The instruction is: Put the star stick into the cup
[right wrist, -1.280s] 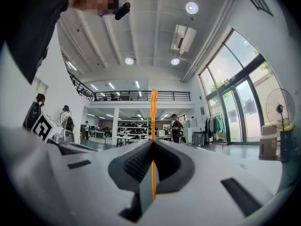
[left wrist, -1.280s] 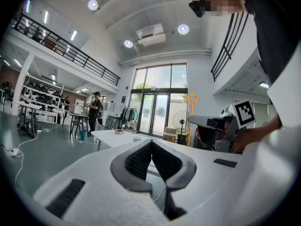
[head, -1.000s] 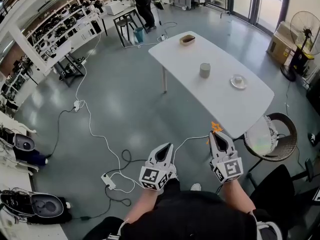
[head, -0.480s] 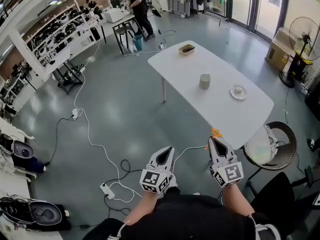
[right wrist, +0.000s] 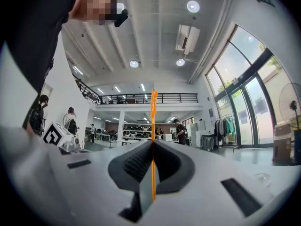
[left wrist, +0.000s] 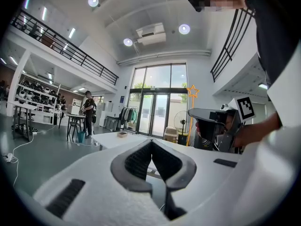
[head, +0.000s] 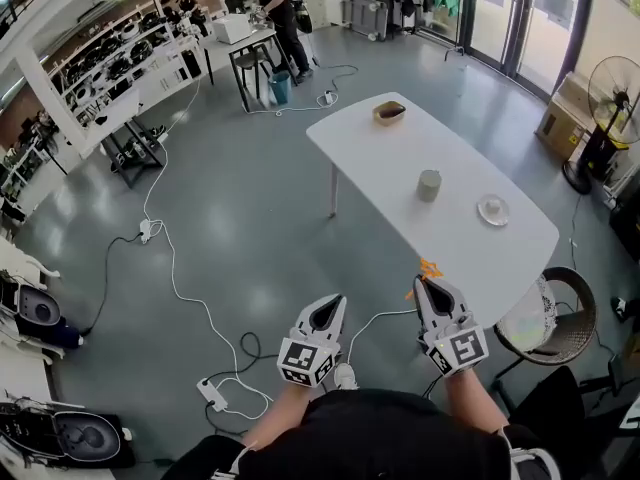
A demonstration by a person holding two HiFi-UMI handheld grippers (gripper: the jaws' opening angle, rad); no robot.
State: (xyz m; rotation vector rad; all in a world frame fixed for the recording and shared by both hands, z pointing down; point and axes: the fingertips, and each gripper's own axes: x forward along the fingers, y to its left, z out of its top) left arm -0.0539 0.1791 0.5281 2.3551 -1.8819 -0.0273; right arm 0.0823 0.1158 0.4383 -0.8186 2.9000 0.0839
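A wide hall with a grey floor [head: 230,218] holds shelves [head: 110,83] along its left side and glass doors at the far end. A person [head: 280,8] stands by a small dark table in the distance. A power strip [head: 212,393] lies on the floor near the wearer's feet.

A long white tabletop [head: 380,158] runs away to the right. A cup [head: 429,185] stands upright about midway along it. A bowl [head: 390,113] sits near the far end and a dish [head: 493,209] sits toward the right edge, both apart from the cup. A wicker chair [head: 585,303] stands just off the near right corner.

Both tools are held in the air in front of the wearer, short of the tabletop's near end. The left tool [head: 328,310] has its jaws pressed together with nothing between them. The right tool [head: 432,286] has its jaws closed on the star stick [head: 430,268], a thin orange rod. The rod runs up between the pads and stands upright past the tips, with the star on top. From the head view the star shows right at the tabletop's near left edge, well apart from the cup. The left gripper view shows the stick [left wrist: 191,121] rising above the right tool's nose, in front of the glass doors.
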